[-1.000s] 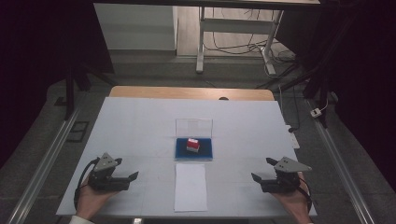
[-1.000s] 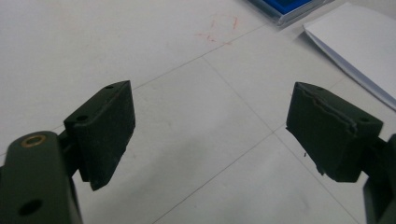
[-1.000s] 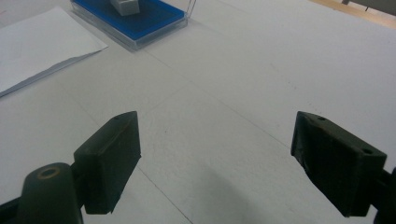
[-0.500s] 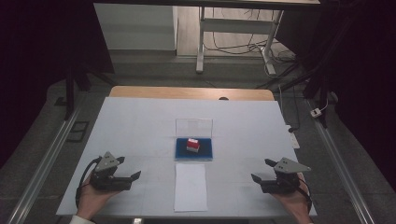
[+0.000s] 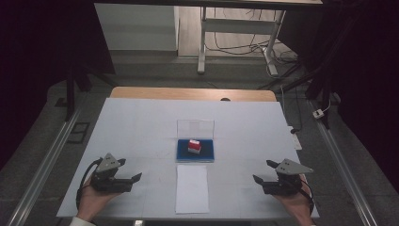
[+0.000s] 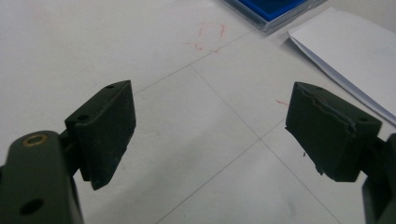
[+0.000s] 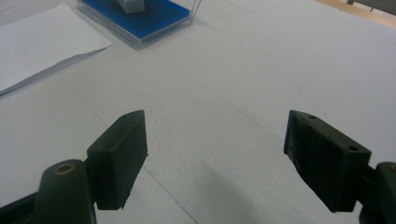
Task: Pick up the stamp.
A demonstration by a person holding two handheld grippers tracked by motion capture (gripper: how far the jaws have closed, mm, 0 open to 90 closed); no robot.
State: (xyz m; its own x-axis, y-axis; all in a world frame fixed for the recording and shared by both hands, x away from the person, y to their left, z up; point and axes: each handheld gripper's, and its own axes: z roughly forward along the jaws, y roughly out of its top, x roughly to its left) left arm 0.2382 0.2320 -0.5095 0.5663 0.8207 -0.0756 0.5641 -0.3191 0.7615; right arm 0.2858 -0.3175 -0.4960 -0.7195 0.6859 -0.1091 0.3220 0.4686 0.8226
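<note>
- While both hands rest low at the near edge of the white tabletop (image 5: 141, 122), the left tongs (image 5: 131, 178) sit at the near left and the right tongs (image 5: 261, 175) at the near right, well apart from each other.
- Left tongs: jaws spread wide with nothing between them, as the left gripper view confirms (image 6: 210, 135); bare tabletop shows in the gap.
- Right tongs: jaws likewise spread wide and empty in the right gripper view (image 7: 215, 154).
- The blue tray (image 5: 207, 151) lies at the middle of the tabletop, between the two tongs and farther from the person; a clear lid (image 5: 195, 128) stands upright at its far edge.
- A small red and white block (image 5: 194, 146) sits inside the blue tray, near its centre.
- A white paper sheet (image 5: 192, 188) lies flat just in front of the tray, on the near side.
- Compared with one second ago, the left tongs have shifted slightly towards the centre; the right tongs, tray, block and sheet hold the same positions.
- Neither pair of tongs touches the tray, block or sheet.
</note>
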